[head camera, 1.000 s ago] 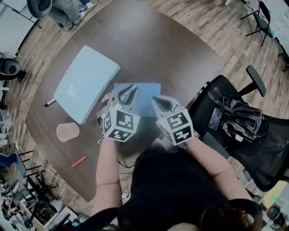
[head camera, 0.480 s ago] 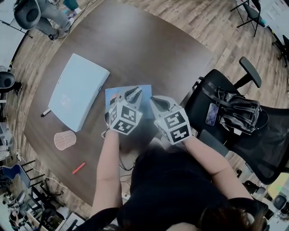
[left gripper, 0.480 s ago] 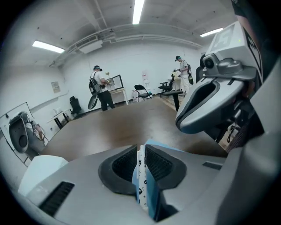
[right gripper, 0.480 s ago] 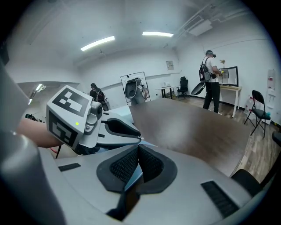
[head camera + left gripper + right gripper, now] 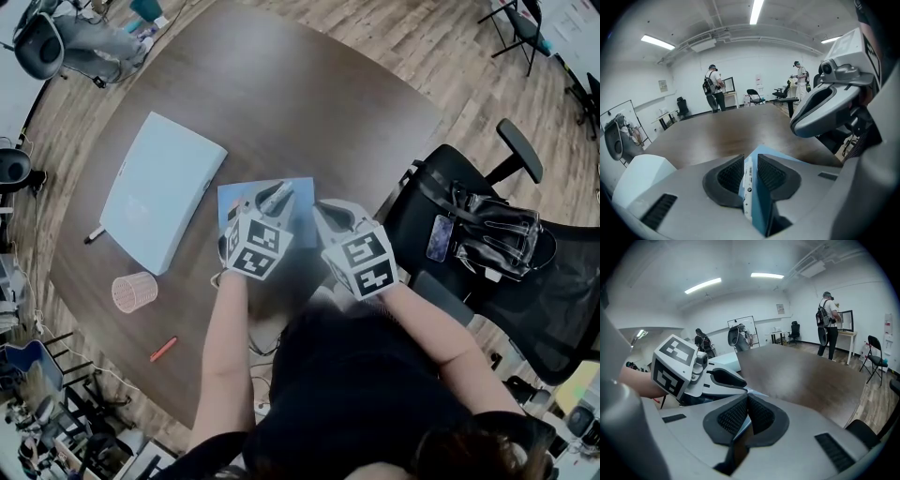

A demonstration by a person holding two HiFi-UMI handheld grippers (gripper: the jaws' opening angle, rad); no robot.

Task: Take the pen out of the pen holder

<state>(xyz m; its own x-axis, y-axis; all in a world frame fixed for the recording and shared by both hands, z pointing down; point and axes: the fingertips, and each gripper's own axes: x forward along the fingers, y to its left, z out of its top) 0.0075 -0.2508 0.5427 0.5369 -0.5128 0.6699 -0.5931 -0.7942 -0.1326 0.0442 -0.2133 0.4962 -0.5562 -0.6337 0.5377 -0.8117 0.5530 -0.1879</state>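
Nearest the person, the left gripper is tipped down over the table with a slim white plastic pen lying between its ribbed black pads. The jaws are opening: the pen rests by one pad, and a strip of blue shows between it and the other, so the pinch is off. Just beside it, the right gripper has its pads pressed together, and nothing shows between them.

Both grippers hang over a pale blue paper sheet on the round dark brown wooden table. The pen is therefore already out, and the step in hand looks like laying it down on that sheet. The next move probably calls for spreading the jaws fully, then lifting the left gripper straight away so a pad does not drag the pen along.

Farther left, well apart from the grippers, stands the pink mesh pen holder. It looks empty, though it is too small in the head view to be sure. An orange pen lies near the table edge, and a flat light blue case rests beyond the holder.
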